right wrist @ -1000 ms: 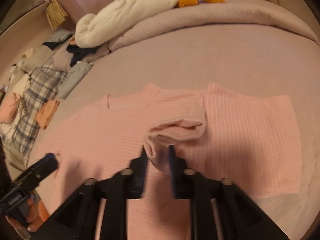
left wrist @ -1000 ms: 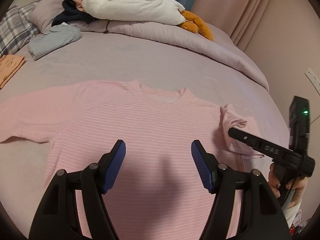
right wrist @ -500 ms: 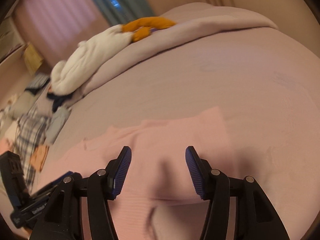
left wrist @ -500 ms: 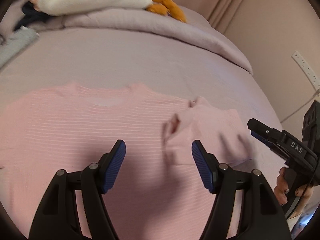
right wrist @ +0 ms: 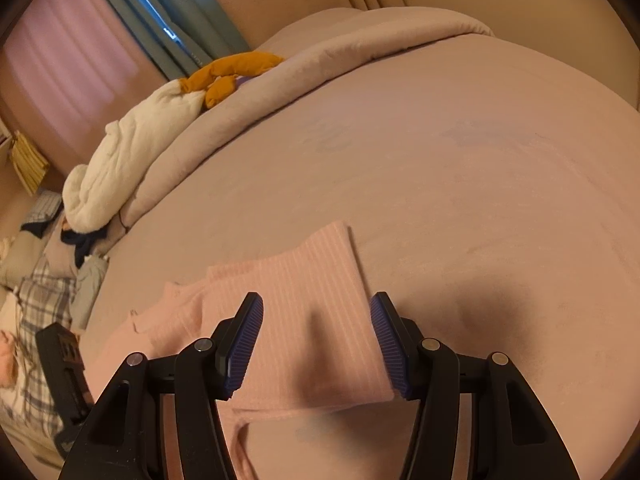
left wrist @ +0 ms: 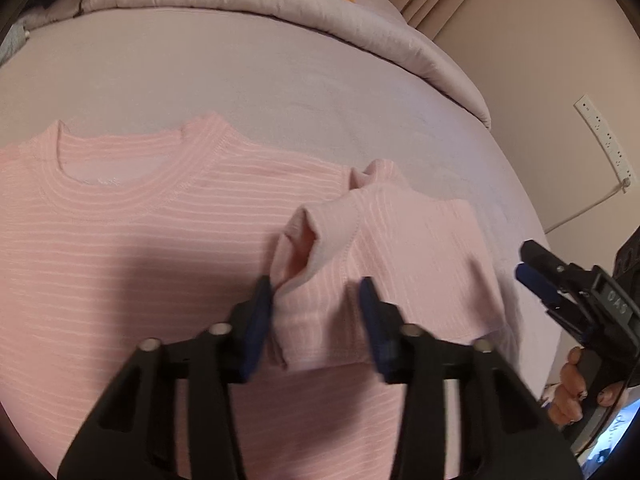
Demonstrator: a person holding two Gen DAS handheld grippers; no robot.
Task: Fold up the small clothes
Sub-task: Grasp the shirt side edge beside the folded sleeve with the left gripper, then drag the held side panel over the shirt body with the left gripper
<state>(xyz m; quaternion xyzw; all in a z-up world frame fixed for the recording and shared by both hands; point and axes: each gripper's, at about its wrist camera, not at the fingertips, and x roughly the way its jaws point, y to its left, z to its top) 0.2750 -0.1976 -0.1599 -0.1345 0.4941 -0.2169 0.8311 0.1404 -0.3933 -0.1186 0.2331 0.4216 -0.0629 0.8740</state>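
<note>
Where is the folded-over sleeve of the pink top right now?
In the left wrist view, the sleeve lies folded onto the pink top, right of its neckline.

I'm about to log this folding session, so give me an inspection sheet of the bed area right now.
Surface: mauve bedspread, smooth.
Job's things: pink striped top lying flat, its sleeve folded inward.
Clutter: white and orange plush; clothes pile at the bed's edge.
Grippers: left tongs have just been closing, astride the sleeve cuff, not yet pinching; right tongs open over the folded sleeve, holding nothing.
Cables: wall power strip with a cord.
Surroundings: curtains, window.
</note>
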